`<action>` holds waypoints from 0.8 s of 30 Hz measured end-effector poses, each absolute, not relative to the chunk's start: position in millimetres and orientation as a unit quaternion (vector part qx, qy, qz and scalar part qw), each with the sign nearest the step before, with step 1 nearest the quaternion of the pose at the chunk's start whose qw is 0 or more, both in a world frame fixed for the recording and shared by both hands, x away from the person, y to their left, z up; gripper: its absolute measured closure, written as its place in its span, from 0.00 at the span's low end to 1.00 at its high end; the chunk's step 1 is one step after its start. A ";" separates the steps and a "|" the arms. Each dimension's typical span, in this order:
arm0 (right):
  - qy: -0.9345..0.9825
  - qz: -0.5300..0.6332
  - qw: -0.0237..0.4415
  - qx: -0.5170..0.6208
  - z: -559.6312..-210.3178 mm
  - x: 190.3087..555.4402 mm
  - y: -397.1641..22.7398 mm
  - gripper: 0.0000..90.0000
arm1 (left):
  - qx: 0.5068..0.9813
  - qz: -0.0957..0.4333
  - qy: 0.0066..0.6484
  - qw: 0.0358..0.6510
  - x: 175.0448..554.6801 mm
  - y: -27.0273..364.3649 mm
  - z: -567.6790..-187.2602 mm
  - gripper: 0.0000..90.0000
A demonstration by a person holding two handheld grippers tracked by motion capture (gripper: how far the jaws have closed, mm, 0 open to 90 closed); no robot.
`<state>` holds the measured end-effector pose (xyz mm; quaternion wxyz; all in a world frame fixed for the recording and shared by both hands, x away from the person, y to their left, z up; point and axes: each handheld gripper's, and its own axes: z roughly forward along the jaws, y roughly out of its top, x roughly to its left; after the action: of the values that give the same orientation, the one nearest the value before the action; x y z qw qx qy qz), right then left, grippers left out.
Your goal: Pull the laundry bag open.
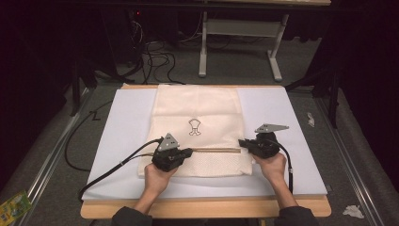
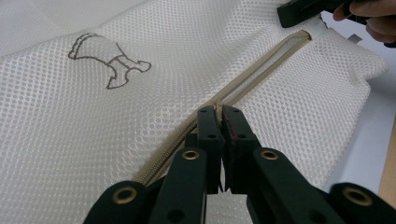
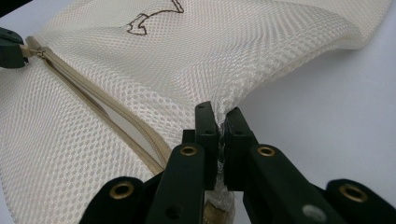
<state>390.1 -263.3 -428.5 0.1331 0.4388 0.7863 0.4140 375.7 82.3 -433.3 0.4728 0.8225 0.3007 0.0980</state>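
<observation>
A cream mesh laundry bag [image 1: 197, 108] with a small dark emblem [image 1: 194, 127] lies flat on a white board [image 1: 122, 127]. A beige zipper [image 1: 216, 150] runs across its near part. My left gripper [image 1: 190, 151] is shut on the zipper pull [image 2: 218, 111]. The zipper [image 2: 266, 58] gapes apart from there to its far end. My right gripper [image 1: 241, 142] is shut on the bag's mesh [image 3: 224, 93] at the zipper's right end, bunching the fabric upward. The left gripper view has the right gripper [image 2: 299, 11] at top right. The right gripper view has the left gripper [image 3: 8, 46] at far left.
The board rests on a wooden table [image 1: 202, 208]. Cables [image 1: 155, 61] and a white table frame [image 1: 244, 28] lie on the floor behind. Paper scraps [image 1: 353, 211] lie on the floor at right, and a green packet [image 1: 11, 207] at lower left.
</observation>
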 end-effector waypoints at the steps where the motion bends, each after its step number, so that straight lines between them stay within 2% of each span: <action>1: 0.786 0.415 0.133 0.439 -428.5 390.1 -263.3 0.98 | 0.822 0.098 0.301 0.474 375.7 82.6 -433.2 0.97; 24: 0.779 0.417 0.137 0.448 -431.2 391.9 -268.8 0.98 | 0.807 0.111 0.321 0.482 375.7 105.5 -434.9 0.97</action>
<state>391.9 -268.8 -431.2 0.1365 0.4476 0.7794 0.4166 375.7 105.5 -434.9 0.4821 0.8074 0.3214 0.1113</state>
